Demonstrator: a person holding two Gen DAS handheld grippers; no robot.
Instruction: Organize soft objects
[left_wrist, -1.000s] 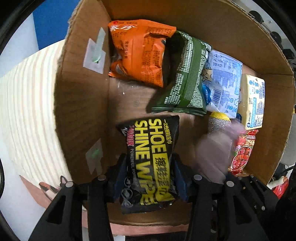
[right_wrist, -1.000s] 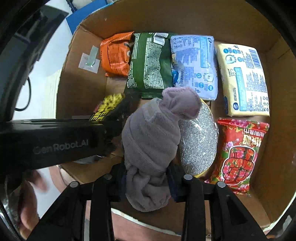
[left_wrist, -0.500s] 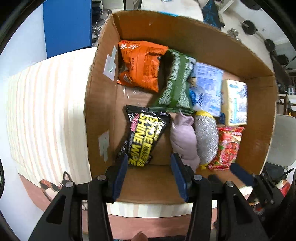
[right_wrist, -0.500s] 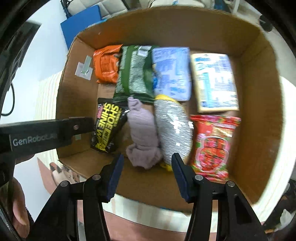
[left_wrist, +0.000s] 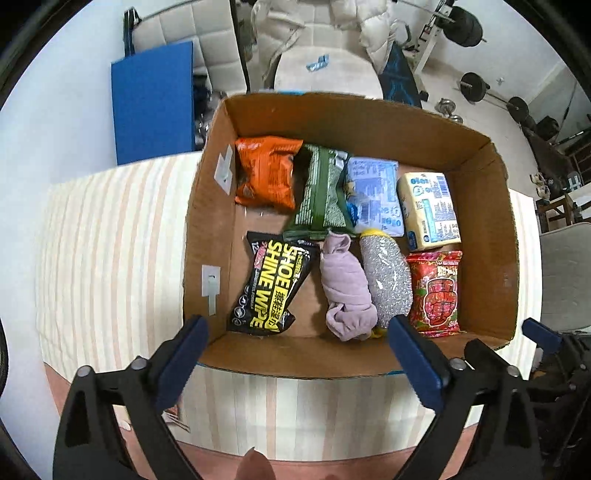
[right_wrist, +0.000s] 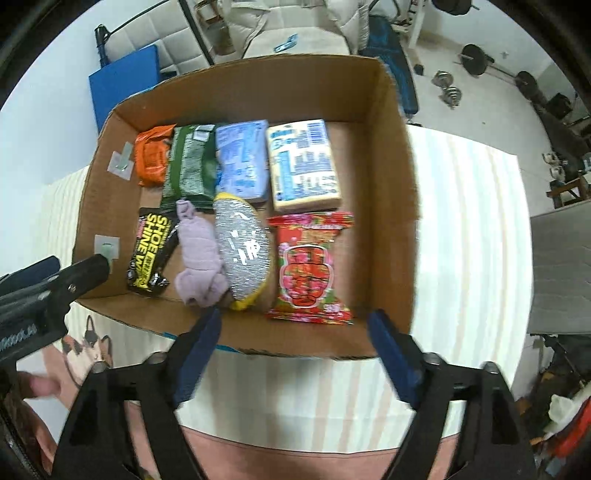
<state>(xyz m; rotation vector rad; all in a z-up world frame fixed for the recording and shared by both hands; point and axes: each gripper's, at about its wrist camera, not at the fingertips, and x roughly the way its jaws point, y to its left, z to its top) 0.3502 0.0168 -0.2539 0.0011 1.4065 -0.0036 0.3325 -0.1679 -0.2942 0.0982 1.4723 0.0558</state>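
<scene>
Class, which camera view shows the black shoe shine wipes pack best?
The left wrist view: the black shoe shine wipes pack lies large, unobstructed, its yellow lettering readable. The right wrist view shows it smaller, near the box's left wall, with the label cut off.

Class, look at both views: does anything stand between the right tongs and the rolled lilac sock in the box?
Only the box's near wall. The right tongs hang open before it; the sock lies just beyond, uncovered.
</scene>
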